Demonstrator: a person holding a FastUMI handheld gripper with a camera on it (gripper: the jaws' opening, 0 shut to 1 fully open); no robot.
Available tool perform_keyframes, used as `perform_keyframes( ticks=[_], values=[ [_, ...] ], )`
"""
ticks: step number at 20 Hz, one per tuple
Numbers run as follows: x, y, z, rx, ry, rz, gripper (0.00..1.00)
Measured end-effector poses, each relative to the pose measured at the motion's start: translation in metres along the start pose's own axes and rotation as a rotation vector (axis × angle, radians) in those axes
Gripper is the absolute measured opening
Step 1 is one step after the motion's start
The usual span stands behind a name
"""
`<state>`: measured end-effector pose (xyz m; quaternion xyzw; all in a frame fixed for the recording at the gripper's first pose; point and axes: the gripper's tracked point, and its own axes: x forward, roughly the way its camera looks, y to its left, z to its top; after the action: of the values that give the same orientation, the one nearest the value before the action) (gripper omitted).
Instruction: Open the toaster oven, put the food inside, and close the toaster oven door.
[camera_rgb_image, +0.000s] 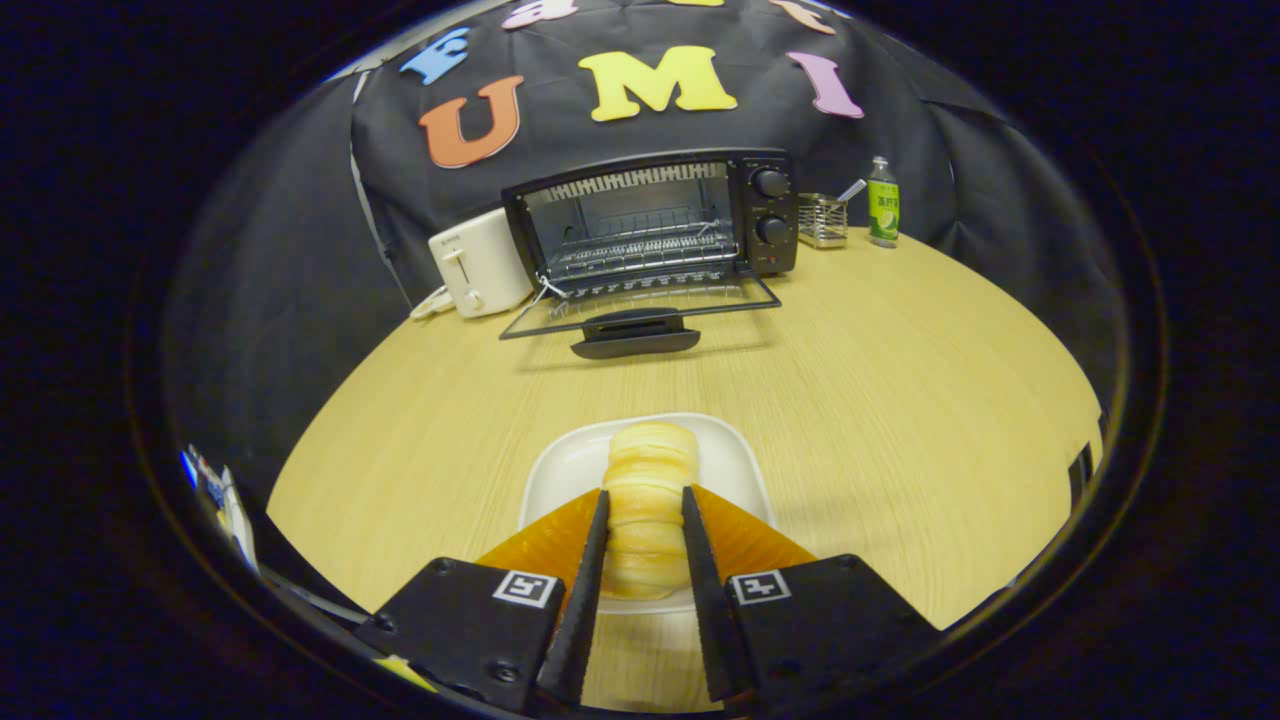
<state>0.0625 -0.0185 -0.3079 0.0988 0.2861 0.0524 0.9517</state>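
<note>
Tool (645, 505) clamped on the bread roll (648, 500) over the white plate (570, 470). Toaster oven (655, 225) beyond on the desk (900, 380), door (640, 305) already down. Loading step: lift, carry forward onto the rack.

even overhead light, table (850, 380) bright, wall dim. soft shadow under the oven door (640, 312) and right of the plate (735, 465). mild glare on the oven (650, 215) glass. strong fisheye bend at table edges. gripper (645, 500) fingers sharp, pressed on the bread (650, 490); far bottle (882, 202) slightly soft.
</note>
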Motion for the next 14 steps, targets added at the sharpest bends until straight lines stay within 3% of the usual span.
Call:
perform_keyframes(
  ticks=[8, 14],
  values=[
    [-0.021, 0.041, 0.075, 0.26, -0.183, 0.243, 0.48],
    [0.0, 0.058, 0.123, 0.345, -0.294, 0.349, 0.48]
  ],
)
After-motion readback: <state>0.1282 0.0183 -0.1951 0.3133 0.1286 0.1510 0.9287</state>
